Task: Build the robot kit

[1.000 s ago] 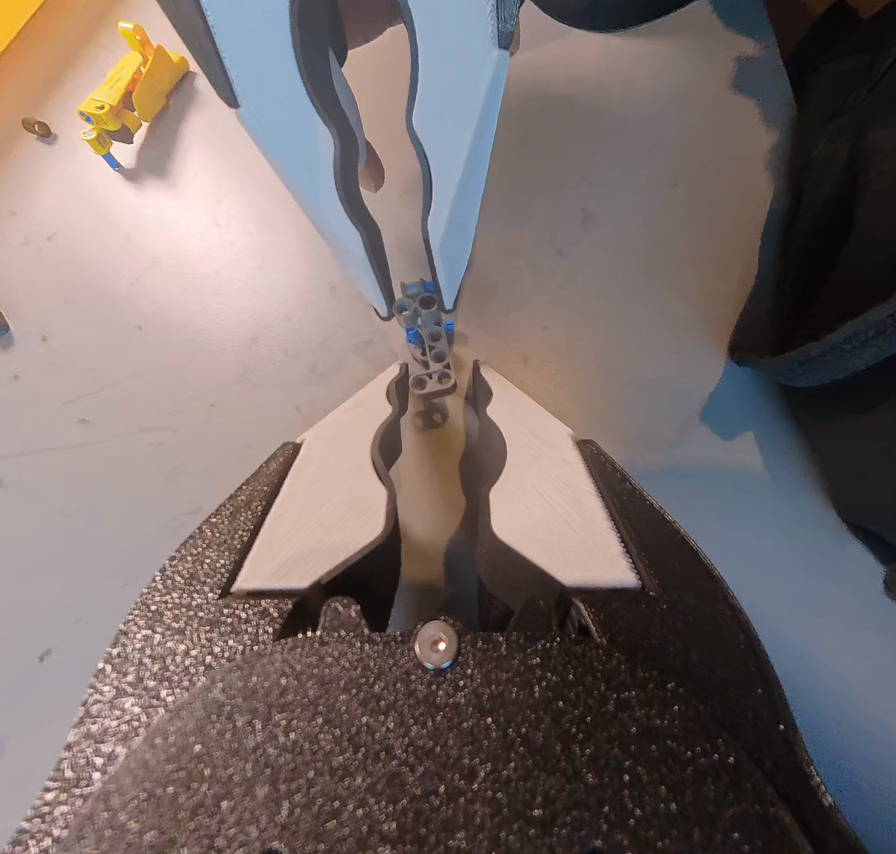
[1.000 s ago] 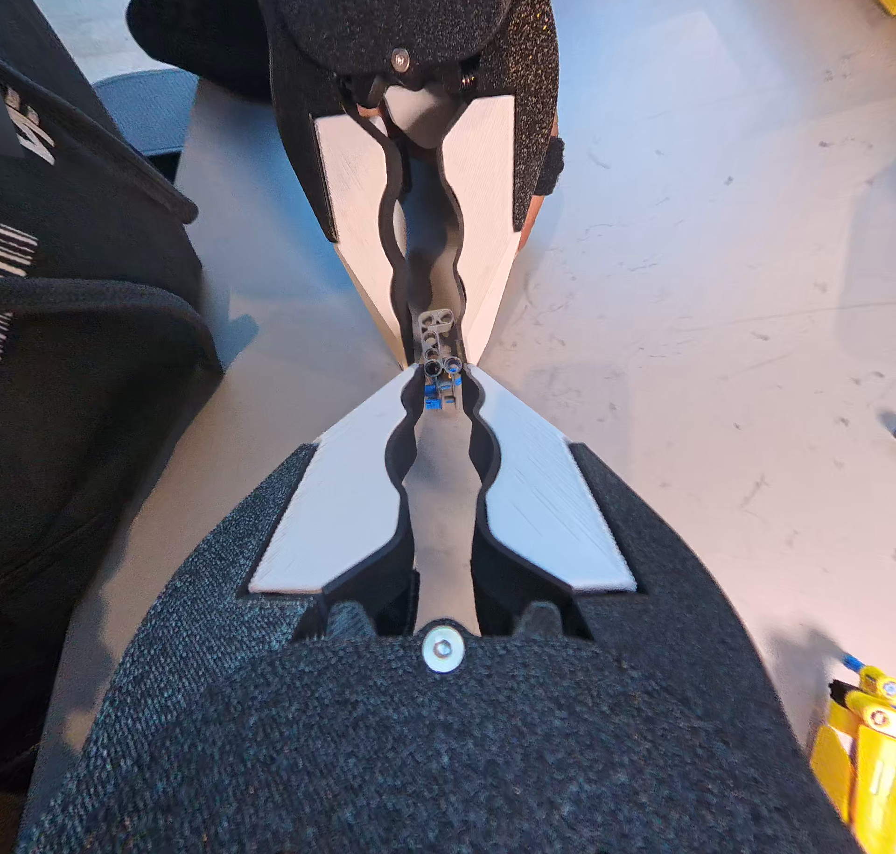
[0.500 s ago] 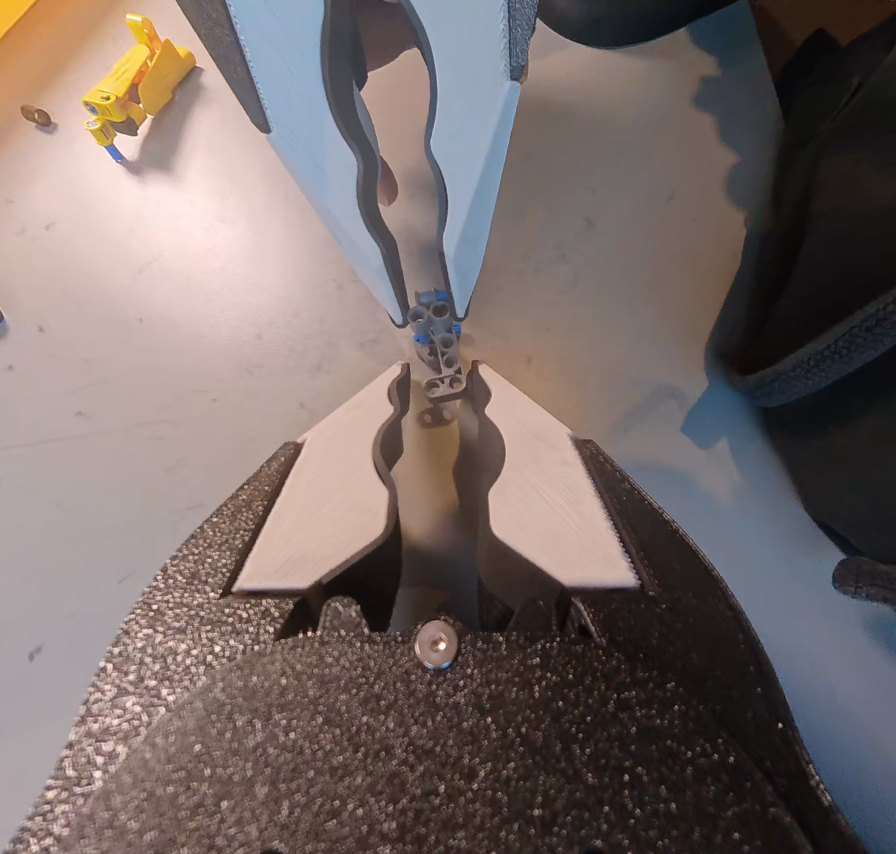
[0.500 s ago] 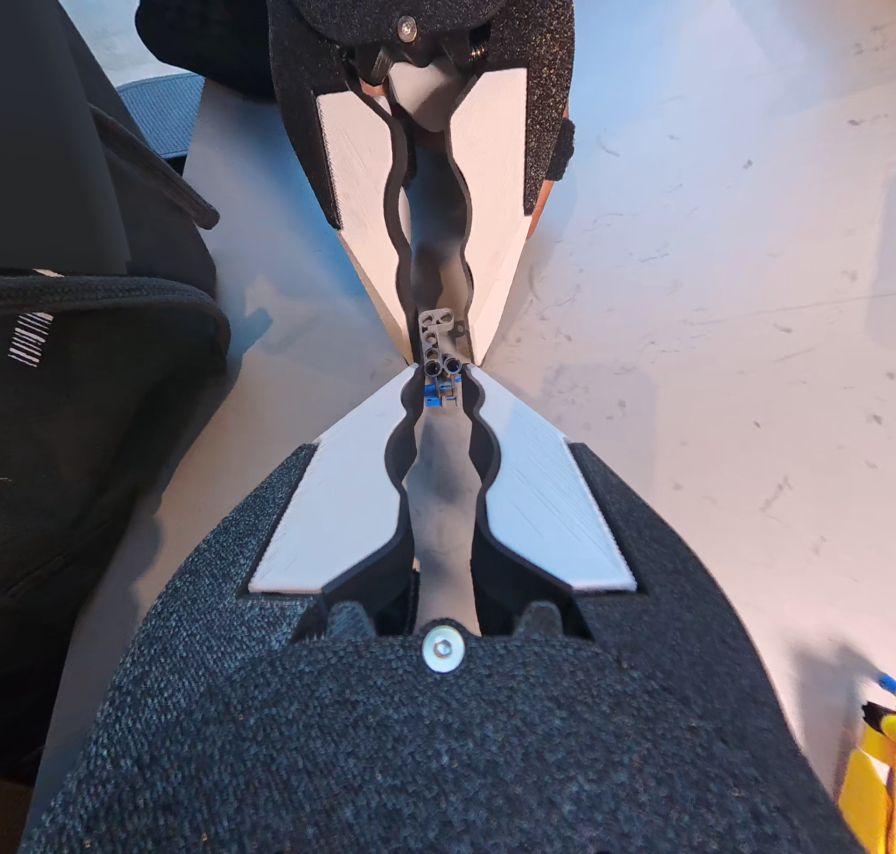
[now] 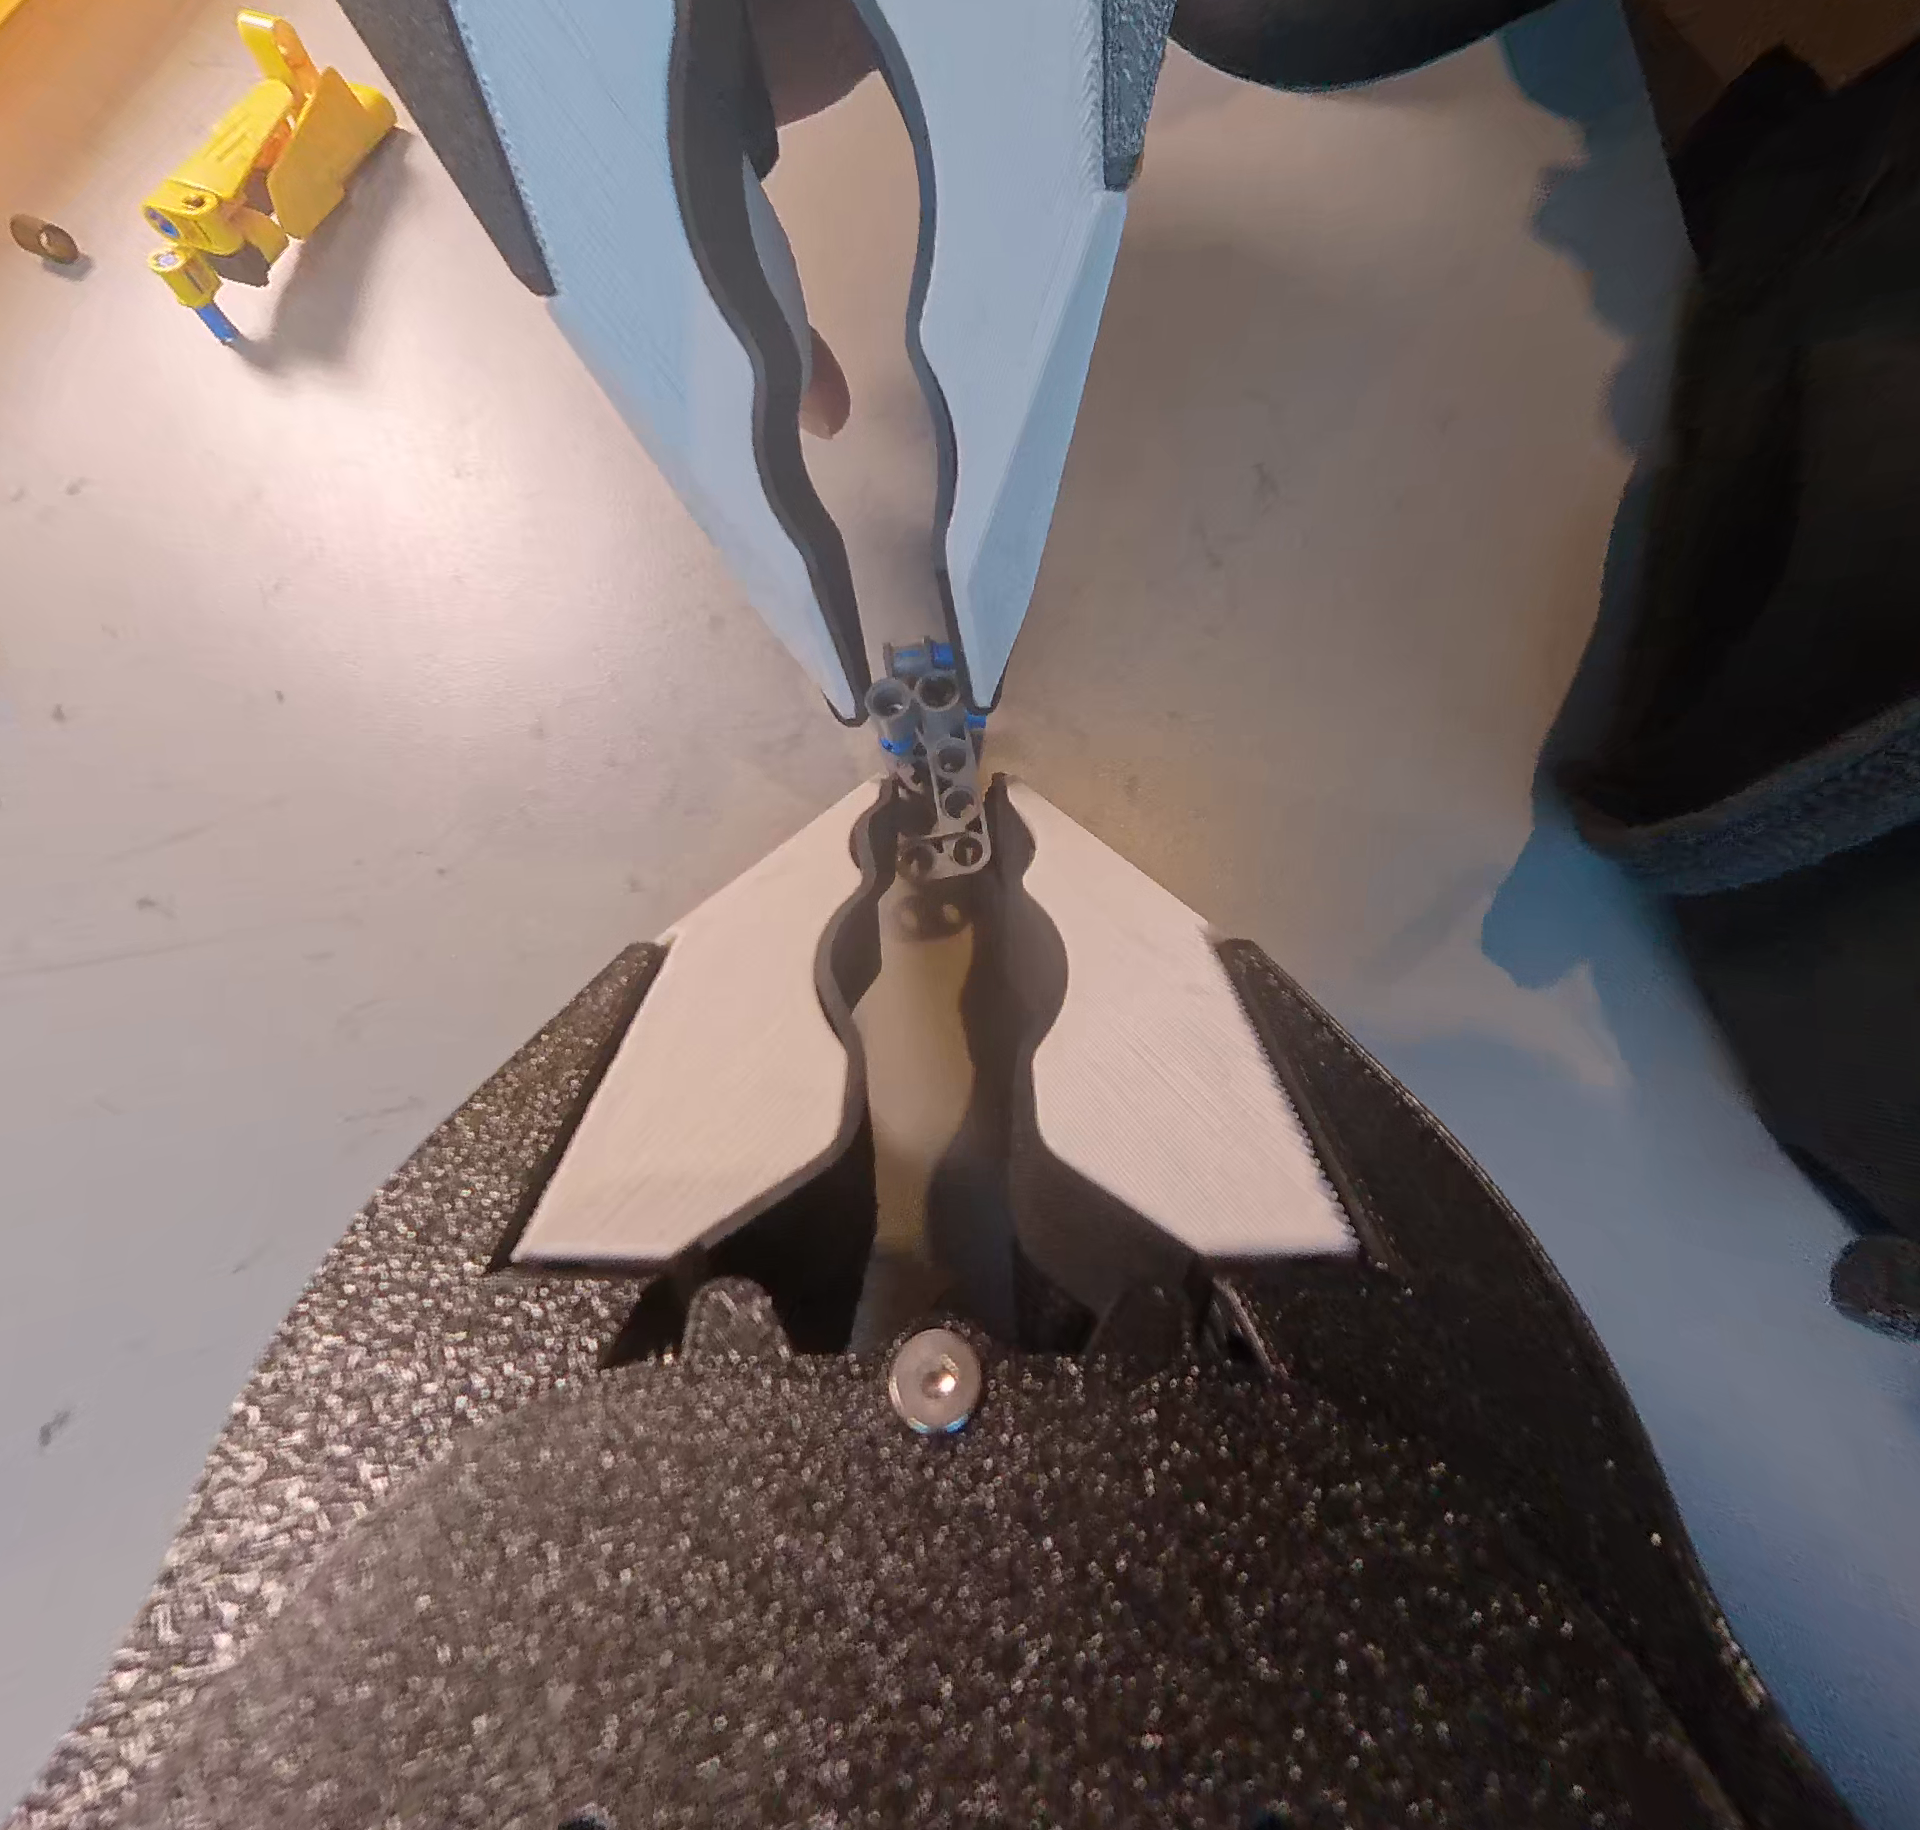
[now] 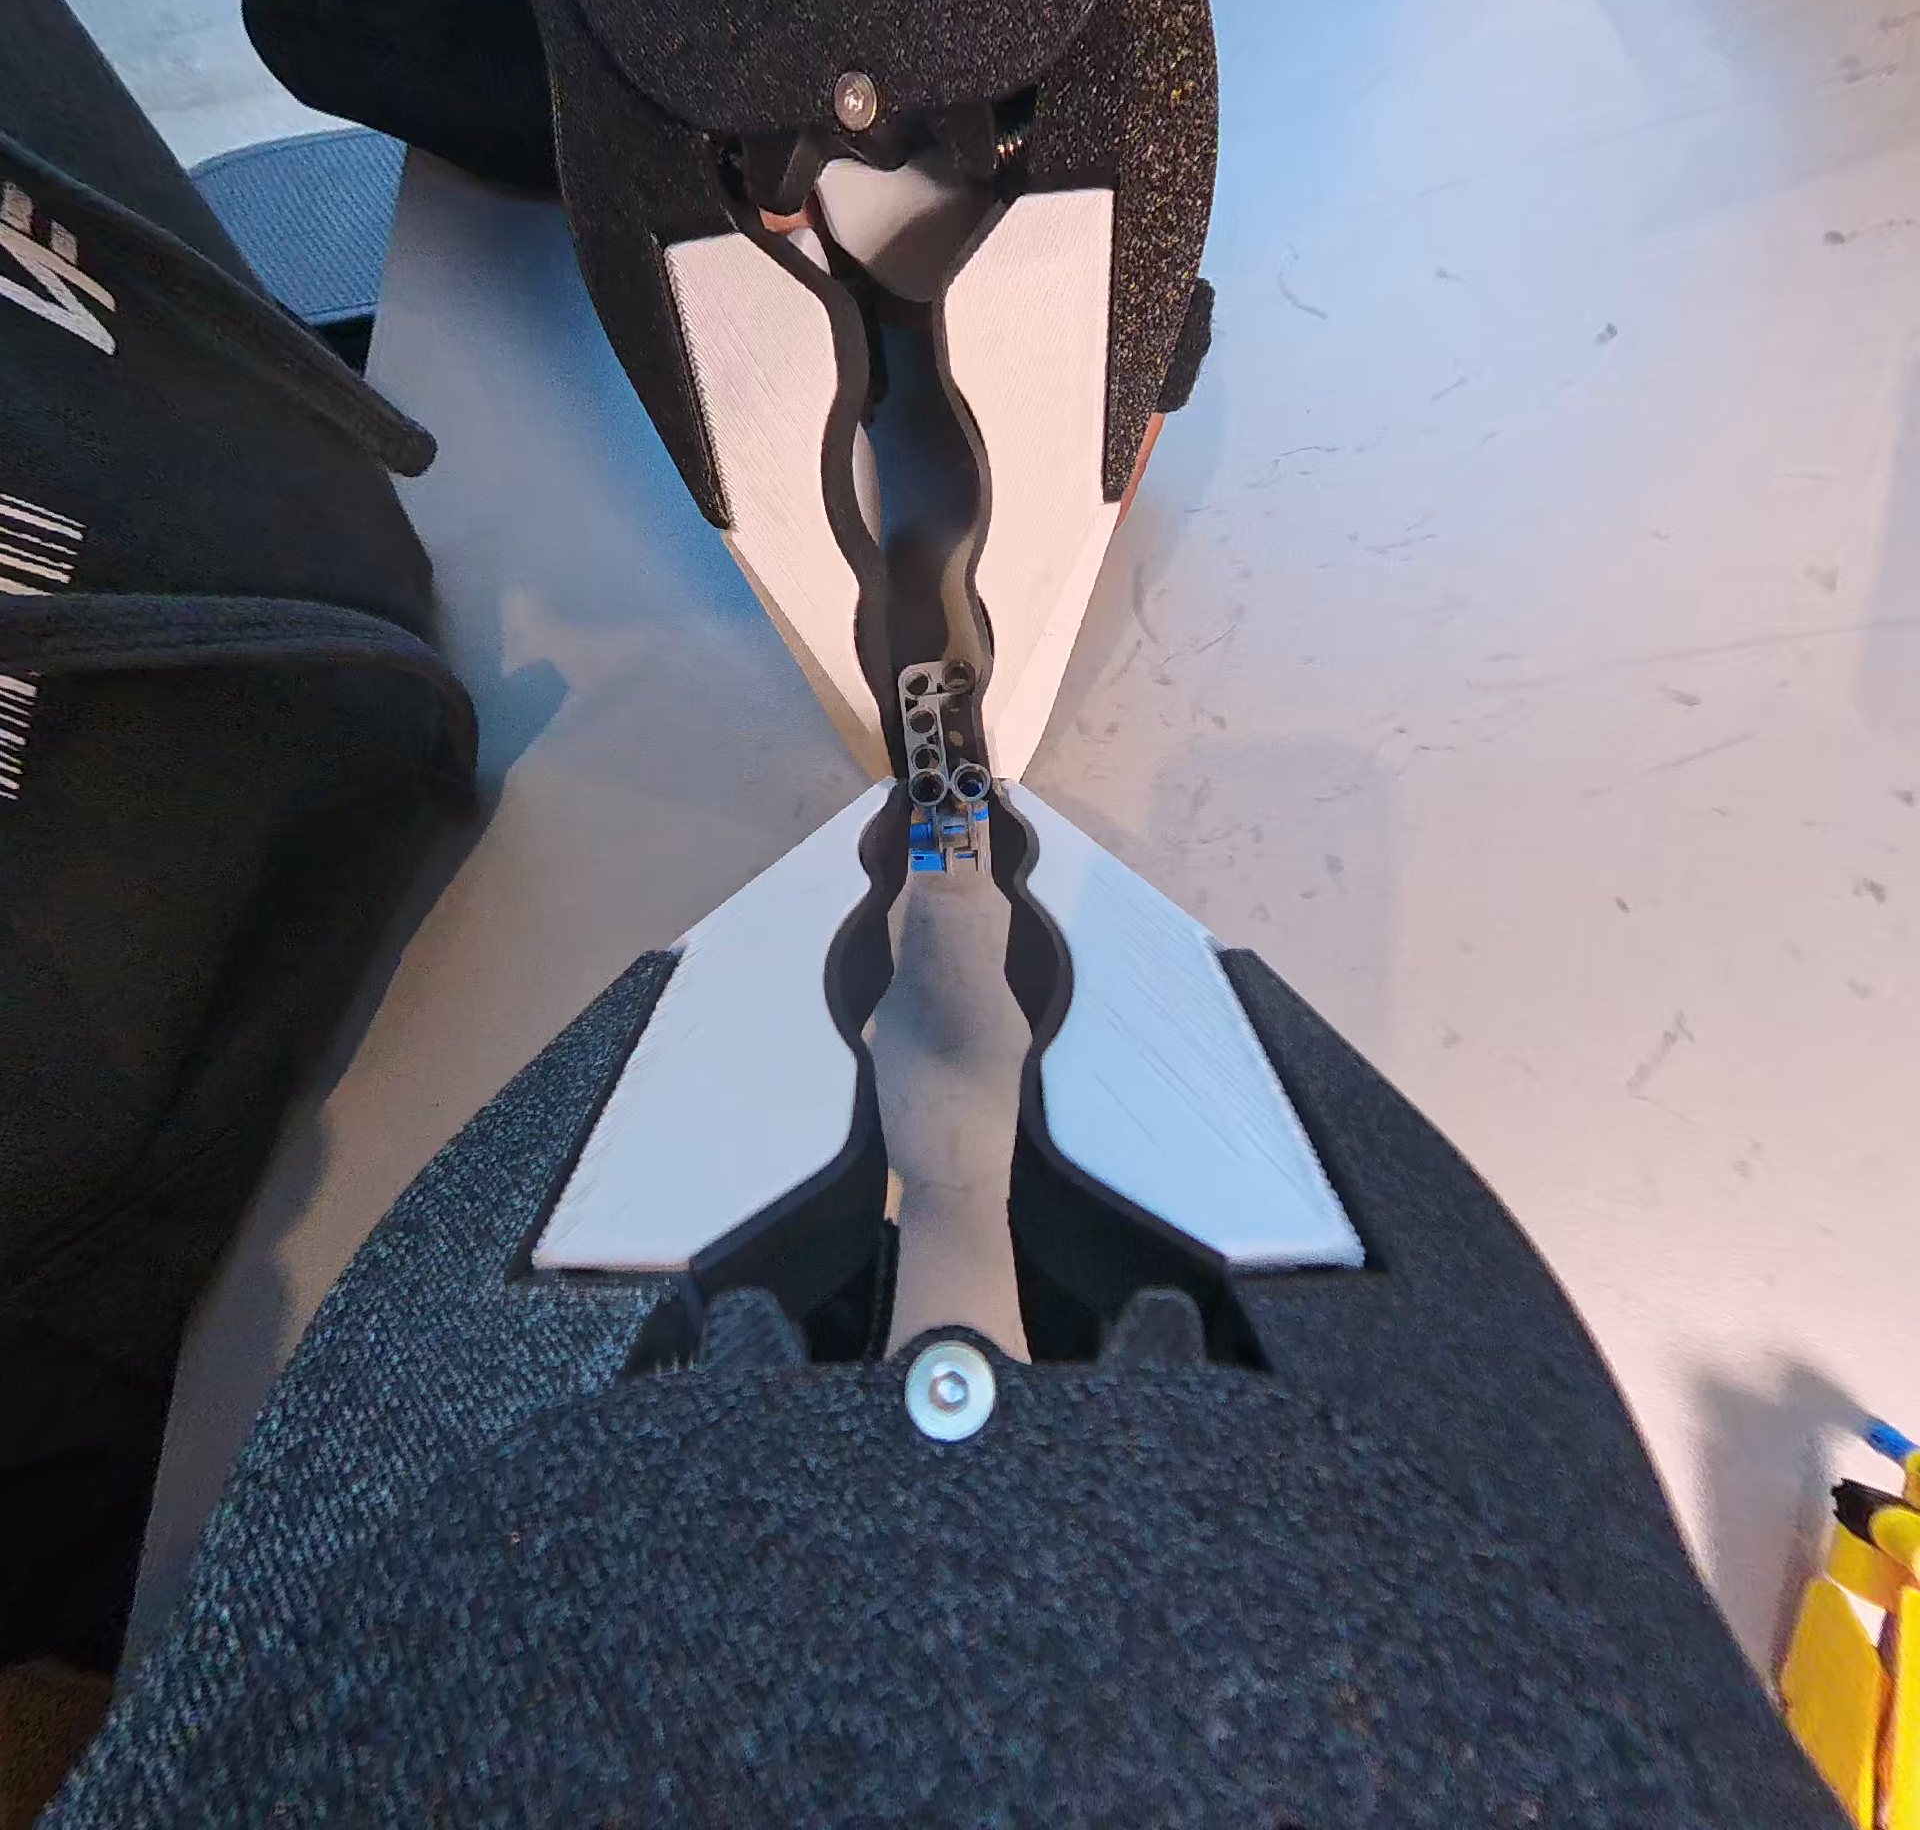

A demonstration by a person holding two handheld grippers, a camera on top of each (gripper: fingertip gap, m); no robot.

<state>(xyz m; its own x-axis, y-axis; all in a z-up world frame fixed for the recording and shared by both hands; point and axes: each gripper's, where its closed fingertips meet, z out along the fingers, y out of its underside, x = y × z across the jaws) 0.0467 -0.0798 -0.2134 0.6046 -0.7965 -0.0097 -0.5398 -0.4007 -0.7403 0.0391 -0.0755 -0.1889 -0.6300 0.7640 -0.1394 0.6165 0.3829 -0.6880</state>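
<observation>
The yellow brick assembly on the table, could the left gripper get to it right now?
Probably not: the left gripper is shut on the grey beam piece, whose other end the right gripper pinches. The yellow brick assembly lies apart, unobstructed.

A pale grey table (image 5: 312, 741), scuffed and marked with small scratches, carries a yellow toy-brick assembly (image 5: 260, 175) with blue pins near its far-left edge, a small dark washer (image 5: 42, 240) just beside it, and black fabric (image 6: 156, 741) along one side.
</observation>
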